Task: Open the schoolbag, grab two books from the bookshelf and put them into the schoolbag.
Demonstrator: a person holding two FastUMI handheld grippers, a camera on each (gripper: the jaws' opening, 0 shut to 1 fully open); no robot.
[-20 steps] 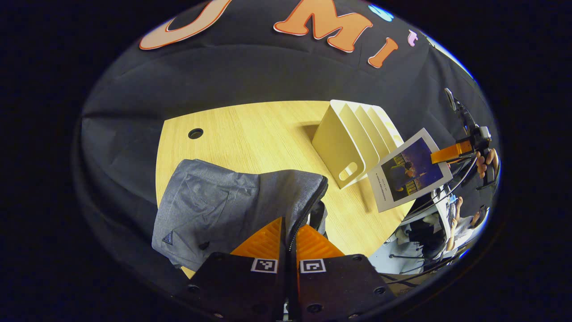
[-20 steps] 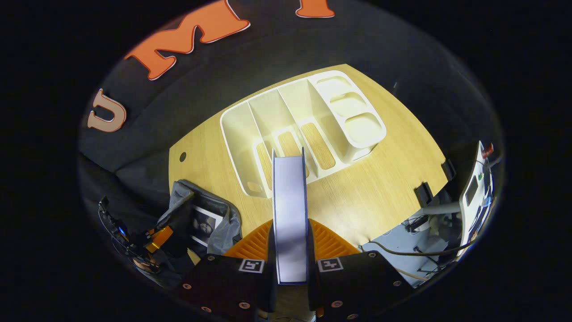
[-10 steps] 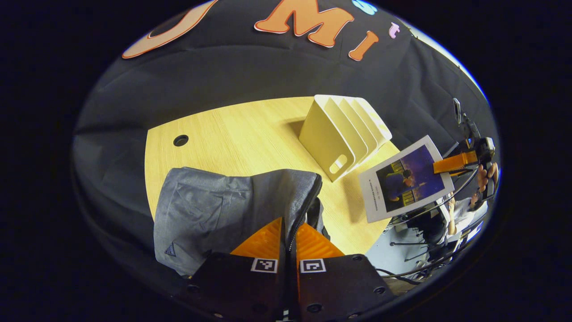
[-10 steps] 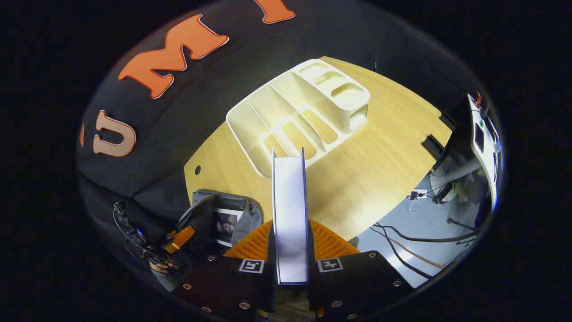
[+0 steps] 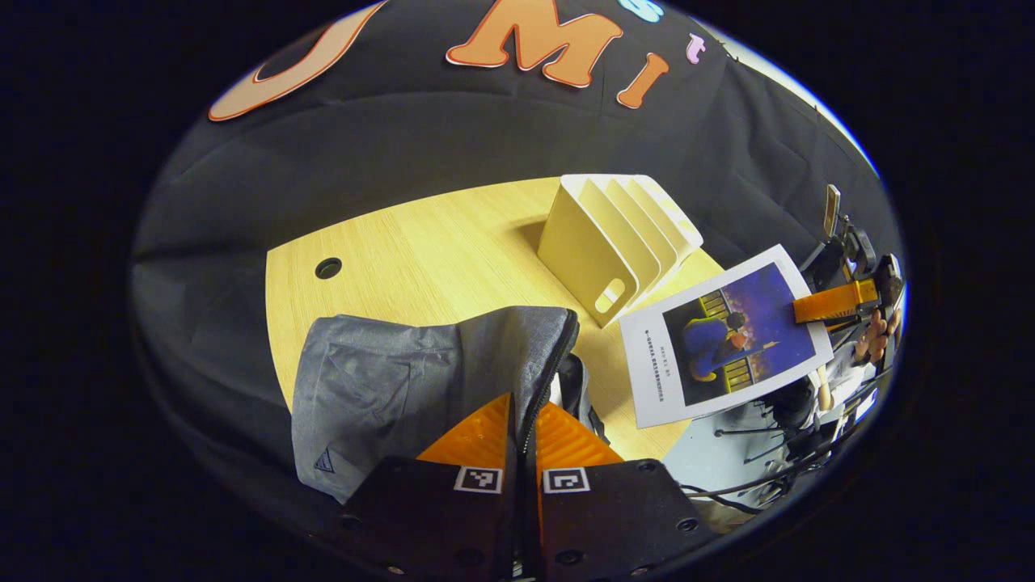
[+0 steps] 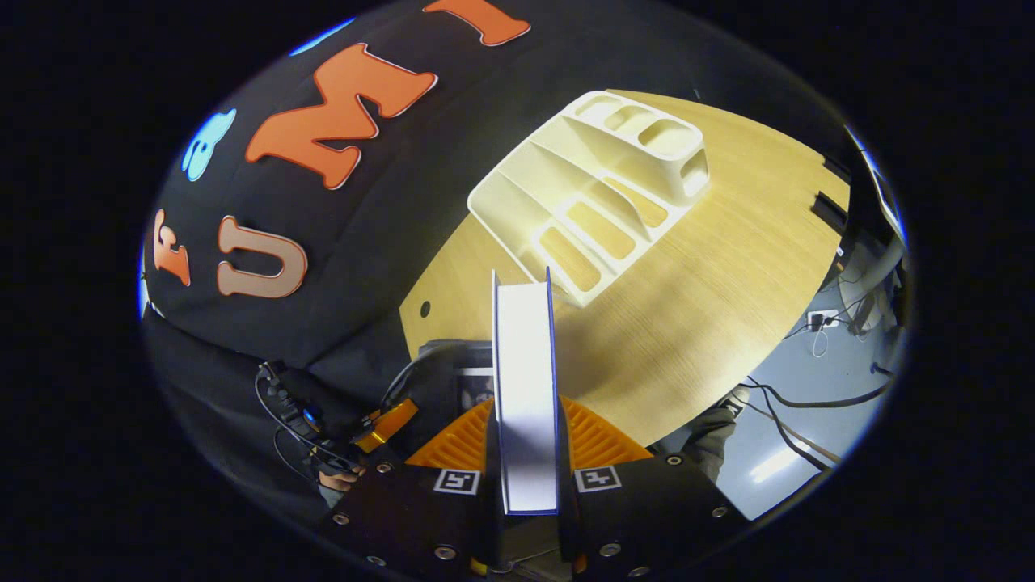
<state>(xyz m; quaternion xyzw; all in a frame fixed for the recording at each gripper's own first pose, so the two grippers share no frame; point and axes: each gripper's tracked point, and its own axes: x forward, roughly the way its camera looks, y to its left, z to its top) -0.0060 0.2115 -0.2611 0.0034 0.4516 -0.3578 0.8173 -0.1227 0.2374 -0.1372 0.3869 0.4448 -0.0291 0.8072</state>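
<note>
Schoolbag (image 5: 420, 380) sits unzipped on the worktop (image 5: 420, 242) beside the empty bookshelf (image 5: 614, 234), left claw (image 5: 524, 420) pinching its zipper edge, one book already inside, right claw (image 6: 525, 428) clamping the second book (image 6: 525, 388) above it.

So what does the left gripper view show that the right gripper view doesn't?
Left gripper view: the book's picture cover, held at one edge by the right gripper, and the left gripper pinching the schoolbag's zipper edge. Right gripper view: the book's page edge between its fingers and the bookshelf's empty slots from above. Shared: bookshelf, schoolbag, wooden table.
</note>
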